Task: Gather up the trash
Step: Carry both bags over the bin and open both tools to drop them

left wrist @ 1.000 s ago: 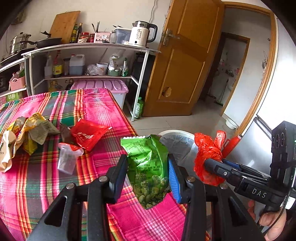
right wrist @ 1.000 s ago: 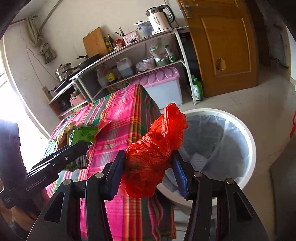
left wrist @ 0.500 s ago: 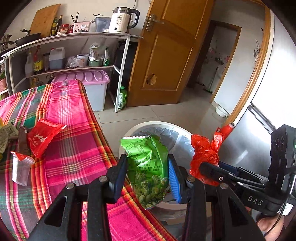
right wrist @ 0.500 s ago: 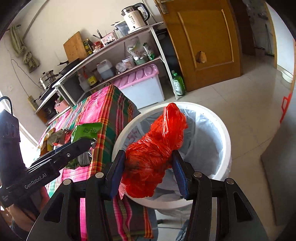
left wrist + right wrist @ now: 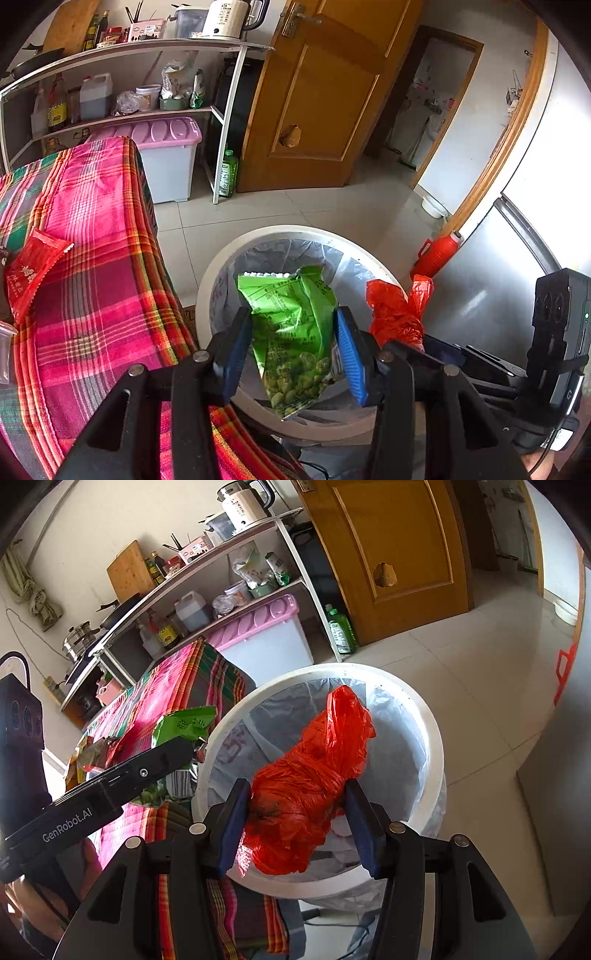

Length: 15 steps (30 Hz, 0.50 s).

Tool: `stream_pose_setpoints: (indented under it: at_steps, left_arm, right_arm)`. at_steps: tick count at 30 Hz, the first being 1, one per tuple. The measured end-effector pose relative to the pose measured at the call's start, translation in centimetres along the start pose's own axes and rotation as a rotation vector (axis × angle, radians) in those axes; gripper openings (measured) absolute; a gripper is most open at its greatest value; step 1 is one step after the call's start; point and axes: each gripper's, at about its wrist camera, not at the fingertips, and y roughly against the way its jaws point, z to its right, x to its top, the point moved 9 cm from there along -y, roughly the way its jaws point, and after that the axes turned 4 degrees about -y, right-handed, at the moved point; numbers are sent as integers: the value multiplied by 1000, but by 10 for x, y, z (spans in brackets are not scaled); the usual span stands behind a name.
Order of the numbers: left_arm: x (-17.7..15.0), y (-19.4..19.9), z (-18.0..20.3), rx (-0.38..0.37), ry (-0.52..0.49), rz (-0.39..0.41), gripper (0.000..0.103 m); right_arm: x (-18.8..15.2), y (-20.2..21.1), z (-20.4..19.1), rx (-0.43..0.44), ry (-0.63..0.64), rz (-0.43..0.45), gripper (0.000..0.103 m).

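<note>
Indoors, plaid tablecloth (image 5: 92,295), tiled floor (image 5: 295,210), wooden door (image 5: 325,92)

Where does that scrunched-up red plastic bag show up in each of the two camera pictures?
Left wrist view: the red plastic bag sits right of centre, pinched by the right hand-held gripper beside the bin.
Right wrist view: the bag fills the lower centre, between that gripper's blue fingers.
Shared landmark: the white trash bin beside the plaid-covered table.
</note>
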Motion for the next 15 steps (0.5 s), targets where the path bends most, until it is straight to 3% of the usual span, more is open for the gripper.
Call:
stream_pose_setpoints:
  at_steps: [5, 15]
  left_arm:
    - [-6, -5, -1, -1, 19, -24, 48]
    - [-6, 16, -7, -5, 37, 23, 48]
  right_arm:
    - [-2, -3, 5, -17, -16, -9, 53]
    - [3, 13, -3, -4, 5, 44, 53]
